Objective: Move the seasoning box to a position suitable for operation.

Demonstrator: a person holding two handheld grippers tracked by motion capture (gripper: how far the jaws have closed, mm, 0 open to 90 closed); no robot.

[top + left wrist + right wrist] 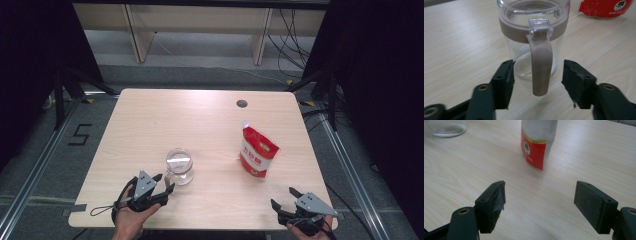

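— While the jug stood near the front left of the table, where was its handle against the jaws?

— Between them. In the left gripper view the brownish handle hung down in the gap of the left gripper, a little nearer the left-hand jaw there, with bare space on both sides. Neither pad touched it.

— So the jaws were not clamped?

— No, they stood apart around the handle, gripping nothing. The clear jug itself sat upright just beyond the jaw tips, with a brown band round its rim.

— And from above?

— In the high view the left gripper lay just in front of the jug, pointing up at it, with the person's hand behind.

— What about the other side?

— The right gripper sat at the front right corner, jaws wide apart and holding nothing. In the right gripper view, bare wood lay between them.

— Anything else?

— A red and white pouch stood upright well to the right of the jug, beyond the right gripper and apart from it.
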